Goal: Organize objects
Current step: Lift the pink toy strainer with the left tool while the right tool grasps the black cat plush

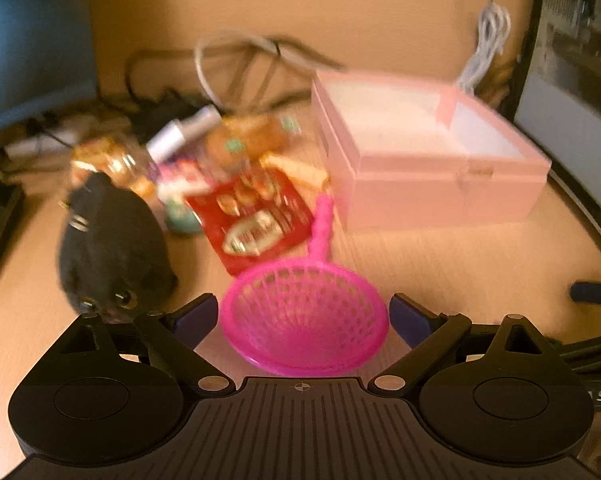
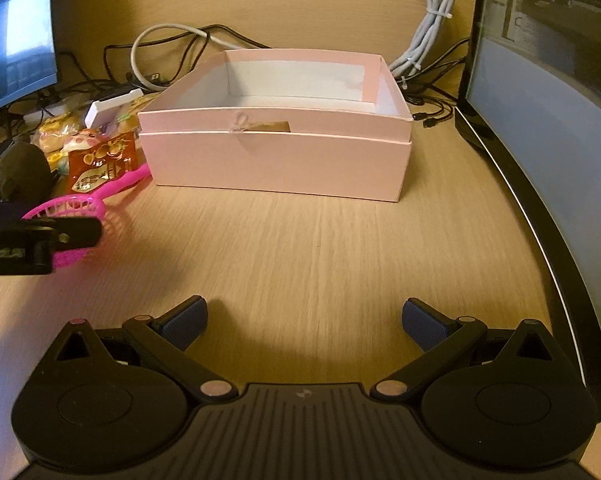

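Bench (image 2: pixel 300 248) cluttered at 10 o'clock; left gripper (image 1: pixel 304 314) spread around scoop (image 1: pixel 304 316), box (image 2: pixel 276 152) waiting; right gripper (image 2: pixel 304 322) apart, idle.

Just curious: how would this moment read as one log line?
left claw: open around pink strainer | right claw: open, empty | pink box: empty

Your pink strainer (image 1: pixel 304 320) sits left of the open pink box (image 1: pixel 428 152), its handle pointing toward the red snack packet (image 1: pixel 252 220).
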{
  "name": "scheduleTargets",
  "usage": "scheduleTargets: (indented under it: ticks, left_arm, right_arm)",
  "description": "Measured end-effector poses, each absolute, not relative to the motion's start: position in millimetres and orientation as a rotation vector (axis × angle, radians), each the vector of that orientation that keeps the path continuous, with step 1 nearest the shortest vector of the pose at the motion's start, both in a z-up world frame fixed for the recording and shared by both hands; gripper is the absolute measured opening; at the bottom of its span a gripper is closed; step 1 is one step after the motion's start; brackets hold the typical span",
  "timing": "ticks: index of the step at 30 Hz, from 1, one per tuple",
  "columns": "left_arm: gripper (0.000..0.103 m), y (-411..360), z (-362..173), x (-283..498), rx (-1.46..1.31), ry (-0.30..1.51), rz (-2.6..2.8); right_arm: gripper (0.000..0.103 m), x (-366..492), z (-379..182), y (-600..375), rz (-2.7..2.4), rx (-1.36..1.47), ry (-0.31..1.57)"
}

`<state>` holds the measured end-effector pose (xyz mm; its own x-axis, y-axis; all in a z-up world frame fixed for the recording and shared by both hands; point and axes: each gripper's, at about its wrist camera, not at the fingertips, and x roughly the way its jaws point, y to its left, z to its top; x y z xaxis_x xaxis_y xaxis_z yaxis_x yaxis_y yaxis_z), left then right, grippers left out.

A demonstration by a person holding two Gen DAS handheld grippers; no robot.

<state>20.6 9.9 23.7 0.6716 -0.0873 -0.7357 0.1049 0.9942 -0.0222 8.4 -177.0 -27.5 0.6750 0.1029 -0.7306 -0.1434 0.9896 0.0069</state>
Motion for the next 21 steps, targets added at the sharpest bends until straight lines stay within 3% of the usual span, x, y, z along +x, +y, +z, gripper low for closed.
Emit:
scheduleTargets:
  ticks: [3,6,10,17,21]
  left_arm:
    - [0.096,8.7,15.9,25.1,0.033,0.858,-0.118]
    - [0.088,7.3,15.5,23.9,0.058,0.834,-0.117]
    - [0.087,12.2,20.5,21.0,0.033,0.844,-0.144]
    - [0.087,45.6,64.4,-21.7,-0.037,0.731,-0.191]
    - [0.087,84.9,92.7,-41.8,-0.079,0.646,-0.134]
  right_arm:
    - [0.103,12.3,-24.5,-178.3,0.155,-0.053,0.855]
    - [0.103,7.5,-20.0,-184.1,0.130,-0.022,0.868]
    - [0.103,-3.7,-14.9,-186.5,0.113,-0.060,0.867]
    - [0.103,-22.1,1.6,-160.3,0.070,-0.217,0.713]
    - [0.103,-14.8,11.7,-125.6,0.273,-0.239,0.773]
